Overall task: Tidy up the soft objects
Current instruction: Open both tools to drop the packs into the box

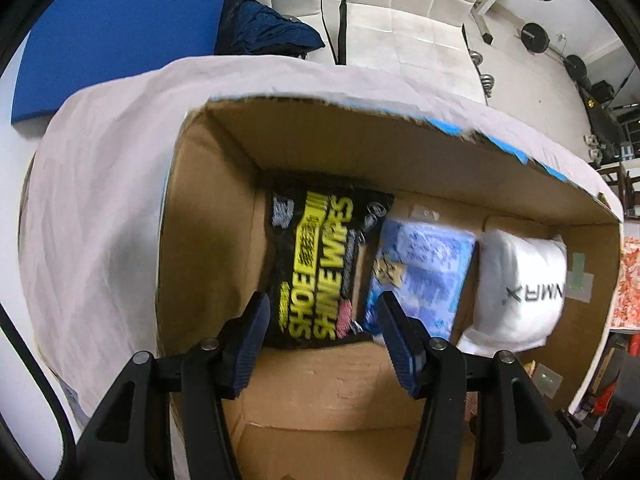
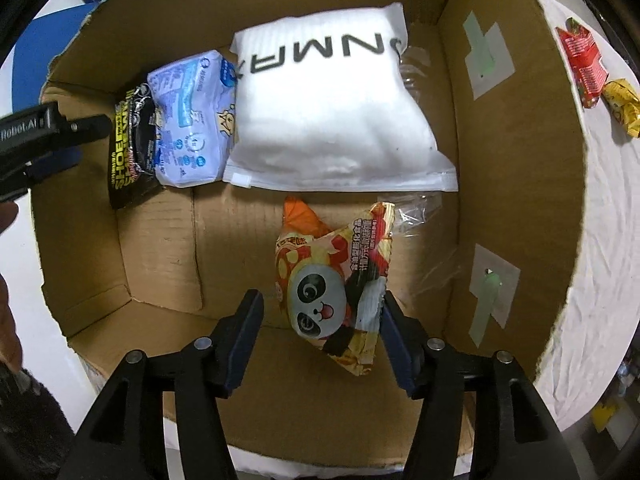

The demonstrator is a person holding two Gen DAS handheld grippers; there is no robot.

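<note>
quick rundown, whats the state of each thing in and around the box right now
cardboard box: open-topped, holding four packs
shoe shine wipes pack: lying by the left wall
blue wipes pack: beside it, touching
white zip bag: lying flat, zip shut
panda snack bag: on the box floor between the right gripper fingers
left gripper: open, holding nothing

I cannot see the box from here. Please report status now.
Left gripper jaws open above shoe wipes pack. Right gripper jaws open around panda snack bag, lying in cardboard box. Nothing blocking.
</note>
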